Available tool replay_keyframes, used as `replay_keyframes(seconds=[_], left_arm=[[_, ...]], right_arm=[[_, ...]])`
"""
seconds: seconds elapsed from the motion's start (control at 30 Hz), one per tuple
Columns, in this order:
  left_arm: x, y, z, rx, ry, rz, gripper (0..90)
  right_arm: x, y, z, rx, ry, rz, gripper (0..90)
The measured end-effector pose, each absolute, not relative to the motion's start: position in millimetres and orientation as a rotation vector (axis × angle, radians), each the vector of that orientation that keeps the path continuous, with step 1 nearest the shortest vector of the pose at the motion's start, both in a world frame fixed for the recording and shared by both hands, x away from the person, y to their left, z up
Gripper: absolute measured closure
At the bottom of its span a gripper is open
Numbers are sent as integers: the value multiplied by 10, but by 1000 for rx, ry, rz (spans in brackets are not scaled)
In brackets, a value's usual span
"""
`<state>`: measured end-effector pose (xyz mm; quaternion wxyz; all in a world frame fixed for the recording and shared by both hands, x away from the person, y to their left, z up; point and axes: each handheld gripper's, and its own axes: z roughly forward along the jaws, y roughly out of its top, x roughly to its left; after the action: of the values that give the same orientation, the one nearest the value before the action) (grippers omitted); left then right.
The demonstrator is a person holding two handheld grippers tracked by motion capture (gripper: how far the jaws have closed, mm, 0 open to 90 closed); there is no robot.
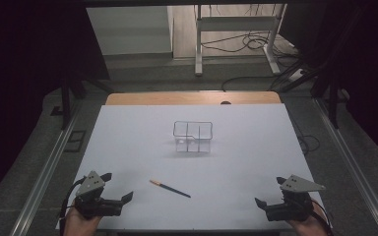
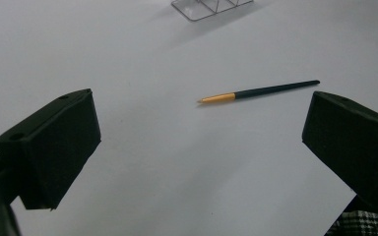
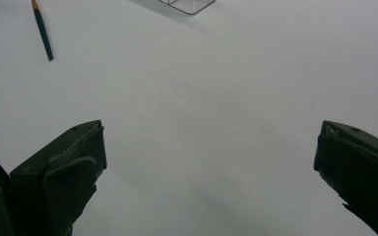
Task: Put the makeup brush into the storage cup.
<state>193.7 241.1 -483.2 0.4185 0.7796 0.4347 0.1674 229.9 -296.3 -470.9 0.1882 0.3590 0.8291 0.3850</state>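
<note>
While we hold the left gripper near the front left corner of the white bench and the right gripper near its front right corner, both sets of jaws stand wide apart with nothing between them. We see the pencil-like stick, dark with an orange-yellow end, lying flat on the bench in front of the clear divided container and well apart from it. Measured from that container, the stick sits nearer the left gripper than the right, touching neither.
</note>
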Motion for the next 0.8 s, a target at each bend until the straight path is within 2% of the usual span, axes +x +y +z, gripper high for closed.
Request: replay_keyframes(seconds=[0.8], left_arm=[[2174,2197,-4756,1990,1029,350,9]], right_arm=[[2311,-2946,-4732,1016,2348,1051,0]])
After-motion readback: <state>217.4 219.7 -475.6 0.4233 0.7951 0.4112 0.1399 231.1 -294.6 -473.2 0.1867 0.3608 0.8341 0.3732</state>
